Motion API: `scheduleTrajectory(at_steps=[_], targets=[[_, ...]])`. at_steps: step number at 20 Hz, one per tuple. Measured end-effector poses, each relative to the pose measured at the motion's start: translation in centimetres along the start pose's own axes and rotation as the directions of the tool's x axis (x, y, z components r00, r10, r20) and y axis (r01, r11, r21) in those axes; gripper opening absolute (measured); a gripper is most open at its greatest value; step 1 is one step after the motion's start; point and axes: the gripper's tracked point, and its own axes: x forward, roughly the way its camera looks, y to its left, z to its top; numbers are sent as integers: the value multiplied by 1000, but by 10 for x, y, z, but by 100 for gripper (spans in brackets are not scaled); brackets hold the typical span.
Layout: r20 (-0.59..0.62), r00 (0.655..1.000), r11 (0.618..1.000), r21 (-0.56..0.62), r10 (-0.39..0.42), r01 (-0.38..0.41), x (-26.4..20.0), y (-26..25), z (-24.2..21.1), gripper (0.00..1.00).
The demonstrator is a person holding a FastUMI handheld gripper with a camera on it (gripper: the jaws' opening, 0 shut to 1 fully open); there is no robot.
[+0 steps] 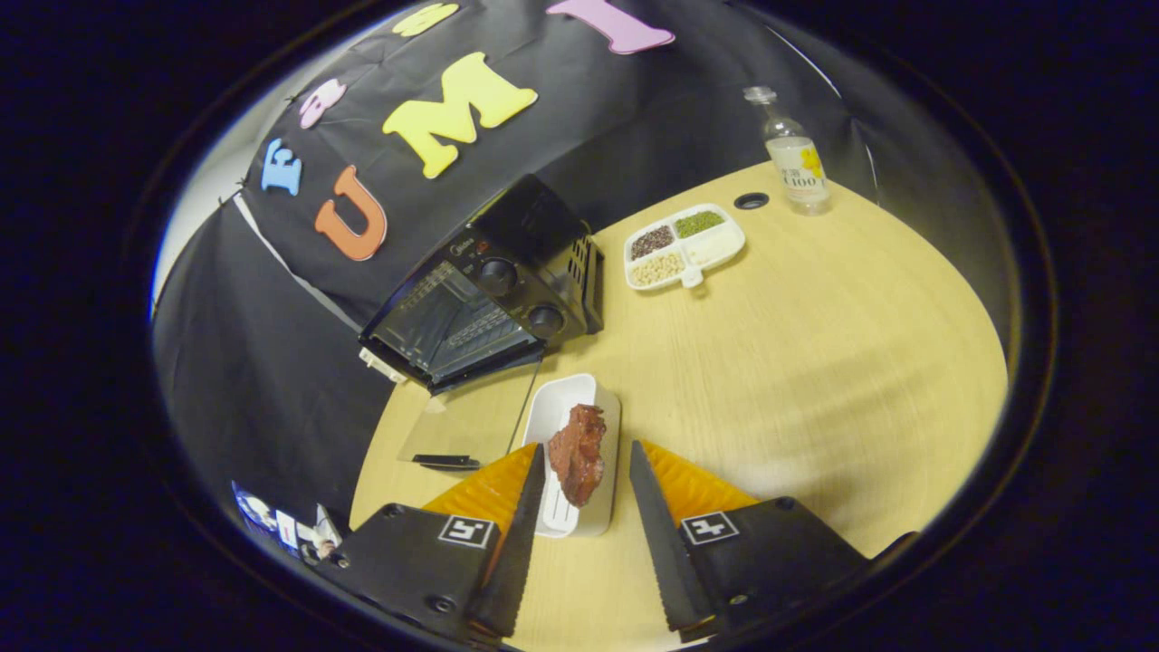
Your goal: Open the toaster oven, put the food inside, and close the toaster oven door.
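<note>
A black toaster oven [493,290] stands at the table's far left edge against the black cloth. Its glass door [471,417] hangs open, lying flat toward me with its dark handle [445,462] at the near end. A reddish-brown piece of meat [578,462] lies in a white oblong tray [566,391] on the table, just right of the open door. My gripper [587,450] is open with the near half of the tray between its fingers. The left finger overlaps the tray's left rim; the right finger stands a little apart from it.
A white divided dish [715,246] of beans and grains sits beyond the oven to the right. A clear bottle [797,163] stands at the far edge beside a round cable hole [751,200]. The light wooden table [815,362] stretches out to the right.
</note>
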Motion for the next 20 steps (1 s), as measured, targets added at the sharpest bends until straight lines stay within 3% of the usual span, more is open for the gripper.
scheduleTrajectory(at_steps=[2,3,5,8,12,17,20], targets=[[-21,998,998,45,54,-53,0,7,-7,39],[-15,998,997,48,55,-54,-4,7,-8,17],[9,1000,1000,6,30,-30,-11,11,-13,10],[84,996,992,-114,-41,51,-32,21,-9,10],[205,975,950,-278,-85,142,-64,54,-1,10],[337,932,827,-479,-136,294,-82,98,-1,9],[378,916,767,-546,-133,337,-75,127,-7,9]])
